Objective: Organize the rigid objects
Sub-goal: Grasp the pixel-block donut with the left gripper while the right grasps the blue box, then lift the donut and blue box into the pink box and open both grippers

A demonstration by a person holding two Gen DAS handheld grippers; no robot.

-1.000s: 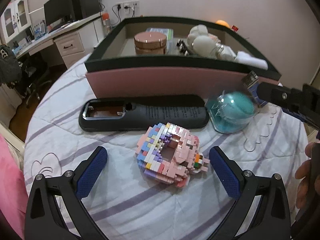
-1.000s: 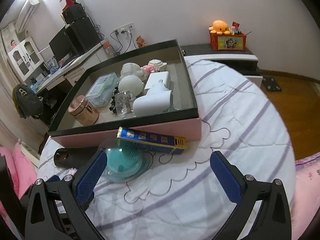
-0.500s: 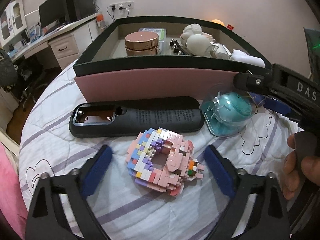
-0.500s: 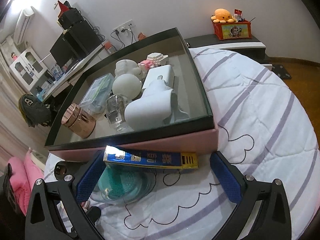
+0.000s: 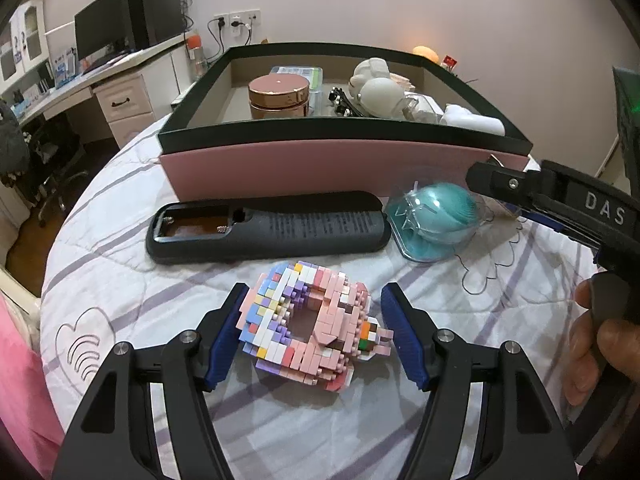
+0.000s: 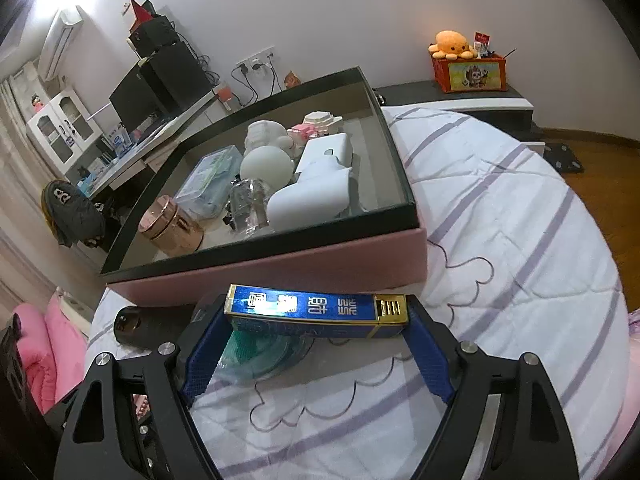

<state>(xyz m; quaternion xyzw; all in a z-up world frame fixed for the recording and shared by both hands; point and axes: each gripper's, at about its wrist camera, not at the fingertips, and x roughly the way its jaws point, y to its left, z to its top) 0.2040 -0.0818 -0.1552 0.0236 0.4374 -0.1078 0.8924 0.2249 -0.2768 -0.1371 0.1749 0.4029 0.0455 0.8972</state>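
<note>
A pink and pastel brick-built donut (image 5: 310, 322) lies on the striped bedspread. My left gripper (image 5: 314, 334) has closed in around it, blue pads at both its sides. My right gripper (image 6: 316, 344) has its pads against both ends of a long blue and gold box (image 6: 316, 314), which is held just in front of the pink storage box (image 6: 280, 268). A black remote (image 5: 264, 228) with its battery bay open and a teal brush in a clear case (image 5: 436, 220) lie in front of the storage box (image 5: 344, 164).
The storage box holds a rose-gold jar (image 5: 279, 96), white round items (image 6: 266, 166), a white device (image 6: 316, 192) and a clear plastic case (image 6: 210, 182). A desk with monitors (image 5: 108, 36) stands at the left. A cabinet with an orange plush (image 6: 452, 46) stands behind the bed.
Both grippers have moved forward and closed: the left pads now flank the brick donut closely, and the right pads have closed onto the ends of the blue box.
</note>
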